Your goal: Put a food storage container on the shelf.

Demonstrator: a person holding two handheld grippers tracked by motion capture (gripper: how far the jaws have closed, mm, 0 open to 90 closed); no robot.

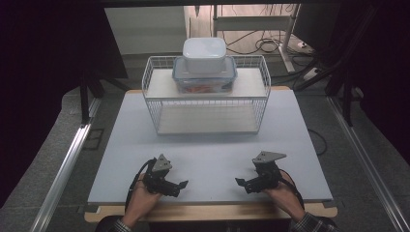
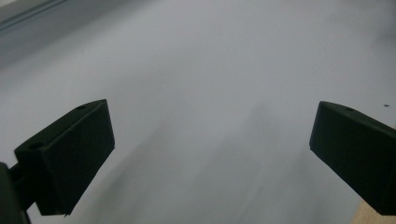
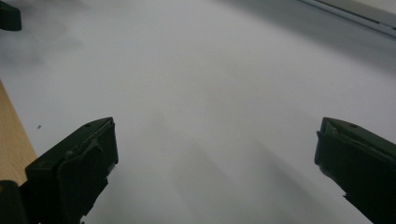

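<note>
Left gripper [image 1: 180,185] and right gripper [image 1: 240,182] rest at the table's [image 1: 208,159] near edge, jaws wide, holding nothing. 2 stacked boxes sit on the wire rack's [image 1: 207,92] top shelf: white box [image 1: 204,54] on clear lidded box [image 1: 205,77]. Likely light, rigid, slick plastic; grip the white box's short sides. The table between is open; the rack's raised rim calls for lifting first.

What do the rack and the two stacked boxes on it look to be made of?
The rack looks like white-coated metal wire, going by its thin grid walls, with pale board shelves. The white box seems opaque matte plastic with rounded corners. The clear box under it looks like transparent plastic with a blue-rimmed lid; orange contents show through.
</note>
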